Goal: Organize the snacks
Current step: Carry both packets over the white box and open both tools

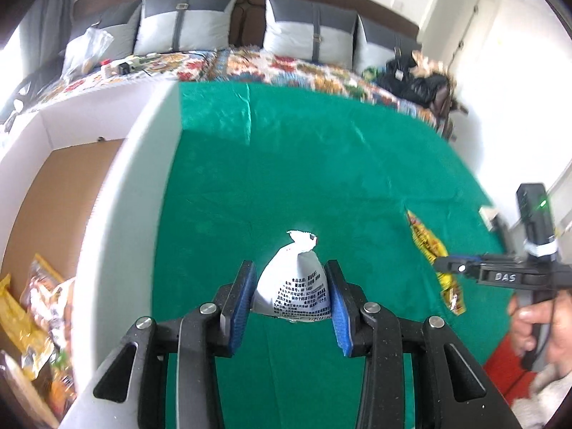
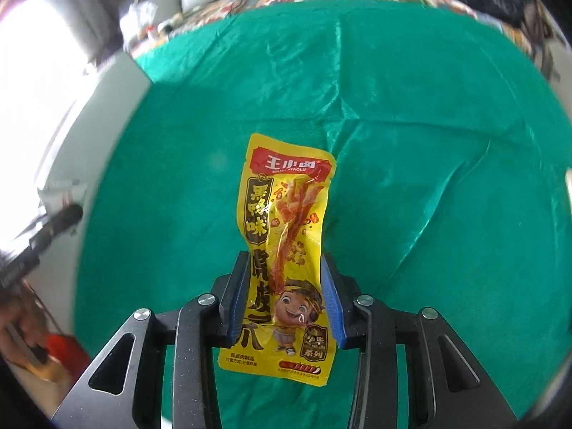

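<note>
We hold both tongs closed on snacks — left tongs gripping the white pouch, right tongs the yellow packet — next, we judge, carrying them left of the green cloth into the box.

The white pouch sits between the pads of the left gripper, above the cloth; to its left stands the box, with snack packets lying in its near end; to its right, the yellow packet sits between the pads of the right gripper, over the cloth; behind the cloth runs the bed, pillows lined along its far side.
</note>
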Motion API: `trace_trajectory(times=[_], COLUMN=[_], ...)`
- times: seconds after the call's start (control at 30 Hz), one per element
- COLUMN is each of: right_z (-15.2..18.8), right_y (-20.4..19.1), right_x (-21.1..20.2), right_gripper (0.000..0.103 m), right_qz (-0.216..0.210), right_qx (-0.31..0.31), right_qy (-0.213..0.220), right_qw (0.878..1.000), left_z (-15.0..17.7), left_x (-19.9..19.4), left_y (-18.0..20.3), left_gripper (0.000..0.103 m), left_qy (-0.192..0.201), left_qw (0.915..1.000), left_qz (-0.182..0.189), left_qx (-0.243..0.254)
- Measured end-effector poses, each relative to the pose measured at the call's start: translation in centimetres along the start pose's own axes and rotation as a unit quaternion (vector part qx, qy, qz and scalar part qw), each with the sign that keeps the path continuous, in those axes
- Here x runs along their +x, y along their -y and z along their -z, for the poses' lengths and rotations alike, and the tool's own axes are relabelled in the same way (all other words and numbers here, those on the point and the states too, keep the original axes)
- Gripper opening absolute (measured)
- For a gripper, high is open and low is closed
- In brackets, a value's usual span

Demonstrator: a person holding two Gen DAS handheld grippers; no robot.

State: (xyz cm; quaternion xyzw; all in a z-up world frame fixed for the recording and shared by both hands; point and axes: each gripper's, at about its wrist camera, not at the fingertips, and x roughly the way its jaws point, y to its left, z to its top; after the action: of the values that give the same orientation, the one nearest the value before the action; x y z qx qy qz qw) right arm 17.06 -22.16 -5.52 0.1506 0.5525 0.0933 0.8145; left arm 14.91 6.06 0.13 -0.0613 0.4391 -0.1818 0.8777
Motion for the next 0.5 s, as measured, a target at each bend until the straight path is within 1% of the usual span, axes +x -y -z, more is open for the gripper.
trace_trajectory(times=[0.07, 0.1, 0.17, 0.2, 0.27, 0.33, 0.4, 0.47, 0.5], right_z=[-0.4, -0.7, -1.5, -1.9, -2.9, -3.5, -3.7, -3.6, -3.4], right_y=[-0.8, -1.6, -4.3, -6.2, -11.4, -17.3, -23.0, -28.2, -30.8], right_x=[-1.3, -2.1, -3.5, -4.3, -5.5, -6.0, -5.8, -4.7, -3.9], right_gripper=[0.039, 0.039, 0.039, 0.04, 0.04, 0.041, 0.042, 0.042, 0.042], right_qz=[-0.036, -0.064, -0.113, -0.134, -0.171, -0.213, -0.241, -0.252, -0.247], right_qx=[0.02, 0.031, 0.035, 0.024, -0.009, -0.046, -0.079, -0.115, -0.137], right_qy=[0.011, 0.018, 0.03, 0.036, 0.043, 0.043, 0.038, 0.031, 0.028], right_qw=[0.999, 0.997, 0.992, 0.99, 0.984, 0.975, 0.966, 0.96, 0.959], left_z=[-0.4, -0.7, -1.2, -1.7, -1.7, -1.8, -1.2, -0.4, 0.4], left_x=[-3.2, -4.7, -7.7, -8.8, -11.2, -12.7, -13.6, -13.7, -13.5], left_y=[-1.1, -1.9, -3.7, -4.6, -7.4, -10.6, -14.1, -17.5, -18.7], left_gripper=[0.039, 0.039, 0.039, 0.039, 0.039, 0.039, 0.039, 0.039, 0.039], left_qy=[0.02, 0.031, 0.052, 0.06, 0.07, 0.075, 0.069, 0.059, 0.052], left_qw=[0.9994, 0.9987, 0.9973, 0.9966, 0.9951, 0.9922, 0.9875, 0.9819, 0.9793], left_qz=[0.015, 0.019, 0.016, 0.01, -0.017, -0.064, -0.106, -0.138, -0.15], left_qx=[-0.025, -0.034, -0.05, -0.055, -0.067, -0.077, -0.094, -0.115, -0.126])
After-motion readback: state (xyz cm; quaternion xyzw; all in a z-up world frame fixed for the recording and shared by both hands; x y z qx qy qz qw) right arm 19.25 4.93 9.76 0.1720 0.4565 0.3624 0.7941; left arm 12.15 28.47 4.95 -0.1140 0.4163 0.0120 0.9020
